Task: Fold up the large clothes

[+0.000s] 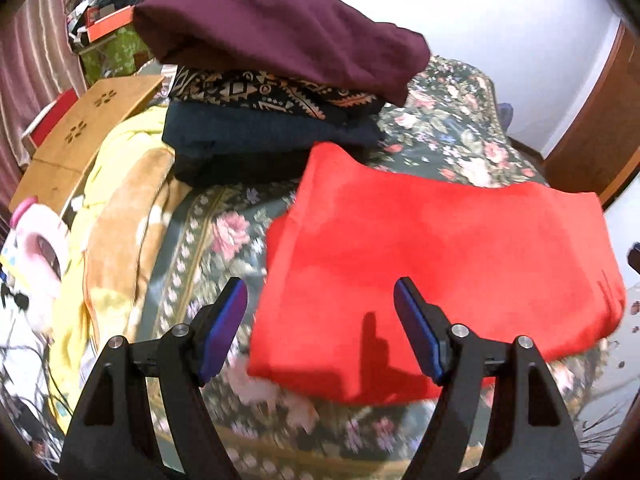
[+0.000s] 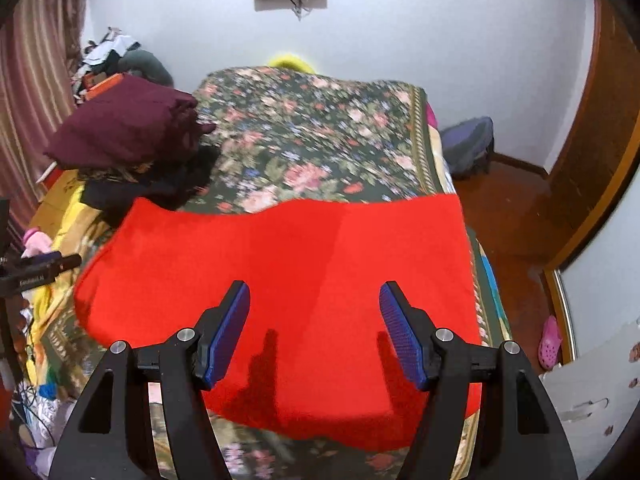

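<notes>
A folded red garment (image 1: 436,264) lies flat on the floral bedspread (image 1: 460,120); it also fills the middle of the right wrist view (image 2: 288,272). My left gripper (image 1: 320,296) is open and empty, held above the garment's left front corner. My right gripper (image 2: 314,300) is open and empty, held above the garment's near edge. A stack of folded clothes stands behind the red garment at the left, with a maroon piece (image 1: 280,28) on top, a patterned one (image 1: 272,96) and a dark blue one (image 1: 264,132) under it. The stack shows in the right wrist view (image 2: 128,128) too.
A yellow and tan blanket (image 1: 120,200) lies left of the bedspread, with a wooden lap table (image 1: 84,136) beyond it. The left gripper's body (image 2: 36,268) shows at the left edge of the right wrist view. The bed's right edge drops to a brown floor (image 2: 516,216).
</notes>
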Action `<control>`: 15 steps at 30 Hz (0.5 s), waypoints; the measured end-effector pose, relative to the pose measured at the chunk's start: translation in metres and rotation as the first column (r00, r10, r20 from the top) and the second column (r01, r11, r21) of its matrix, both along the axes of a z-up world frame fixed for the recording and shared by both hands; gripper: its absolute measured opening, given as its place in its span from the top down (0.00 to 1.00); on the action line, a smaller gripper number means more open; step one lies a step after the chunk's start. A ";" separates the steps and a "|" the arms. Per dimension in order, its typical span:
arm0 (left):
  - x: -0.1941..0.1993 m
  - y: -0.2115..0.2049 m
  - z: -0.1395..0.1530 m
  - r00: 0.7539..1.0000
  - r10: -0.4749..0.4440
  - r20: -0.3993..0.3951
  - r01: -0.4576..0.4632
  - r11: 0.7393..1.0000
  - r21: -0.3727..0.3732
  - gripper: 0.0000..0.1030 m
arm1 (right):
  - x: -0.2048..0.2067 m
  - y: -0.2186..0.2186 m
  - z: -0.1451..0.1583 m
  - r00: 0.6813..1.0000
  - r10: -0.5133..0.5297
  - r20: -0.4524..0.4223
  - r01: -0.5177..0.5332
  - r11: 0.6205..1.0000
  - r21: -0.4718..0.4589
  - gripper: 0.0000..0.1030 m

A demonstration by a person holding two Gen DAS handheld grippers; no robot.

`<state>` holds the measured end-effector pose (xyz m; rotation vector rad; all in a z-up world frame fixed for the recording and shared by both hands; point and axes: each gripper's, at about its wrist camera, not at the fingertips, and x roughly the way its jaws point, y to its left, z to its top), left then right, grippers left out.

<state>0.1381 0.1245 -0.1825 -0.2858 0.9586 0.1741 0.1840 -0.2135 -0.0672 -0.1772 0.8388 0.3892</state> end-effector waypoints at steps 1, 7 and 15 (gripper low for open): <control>-0.006 -0.003 0.000 1.000 0.003 0.002 -0.003 1.000 -0.007 0.27 | -0.002 0.004 0.001 1.000 0.010 0.004 -0.010 1.000 0.000 0.38; -0.026 -0.014 -0.010 1.000 0.006 -0.009 -0.006 1.000 -0.020 0.27 | -0.003 0.034 -0.012 0.998 0.061 -0.004 -0.061 0.998 -0.028 0.32; -0.035 -0.002 -0.052 0.997 0.016 -0.072 -0.040 0.940 -0.338 0.27 | 0.016 0.066 -0.063 0.990 0.059 -0.129 -0.076 0.989 -0.130 0.32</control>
